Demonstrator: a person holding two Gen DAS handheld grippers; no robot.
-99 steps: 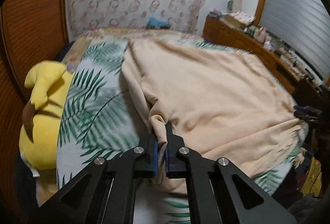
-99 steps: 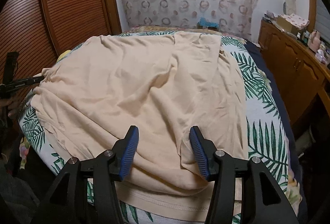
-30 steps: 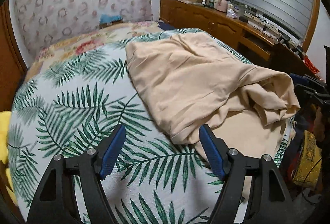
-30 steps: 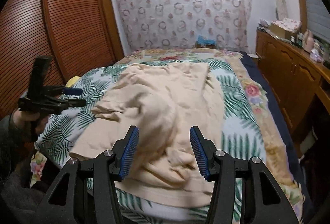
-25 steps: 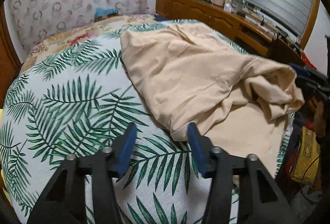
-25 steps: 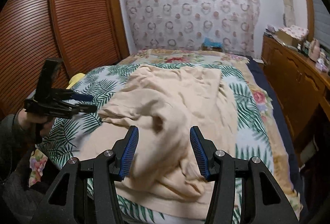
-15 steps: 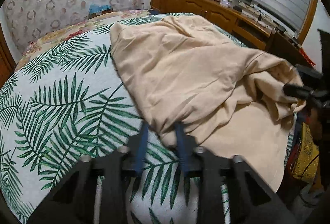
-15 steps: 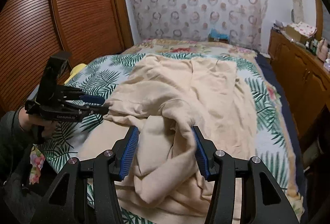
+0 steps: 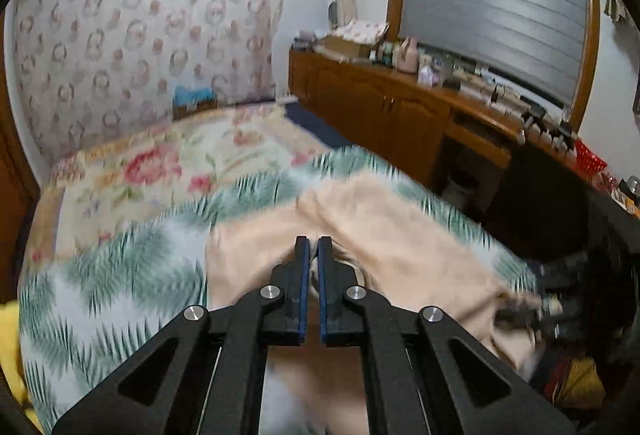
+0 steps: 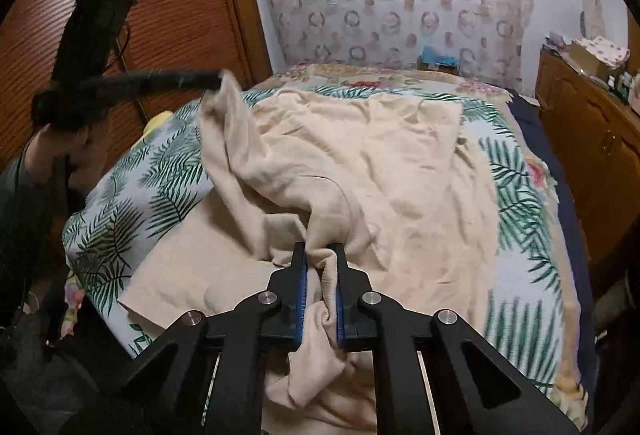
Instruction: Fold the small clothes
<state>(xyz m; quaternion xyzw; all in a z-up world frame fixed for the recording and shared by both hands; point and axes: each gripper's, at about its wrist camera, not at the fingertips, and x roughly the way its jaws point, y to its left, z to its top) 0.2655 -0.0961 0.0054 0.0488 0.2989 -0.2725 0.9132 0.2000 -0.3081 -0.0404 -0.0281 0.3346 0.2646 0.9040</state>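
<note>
Both grippers have clamped since the earlier frame: the left gripper [image 10: 218,77] lifts a corner of the peach garment [image 10: 400,163], while the right gripper [image 10: 322,267] is closing on a bunched fold. Ahead of them, the garment sprawls rumpled on the bed [image 10: 520,195]; folding seems barely begun.

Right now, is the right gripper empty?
No: in the right wrist view a bunched fold of the peach garment sits pinched between the closing jaws of the right gripper.

Garment [image 10: 400,171] on bed [image 10: 532,195], cabinet [image 10: 592,139] at right
</note>
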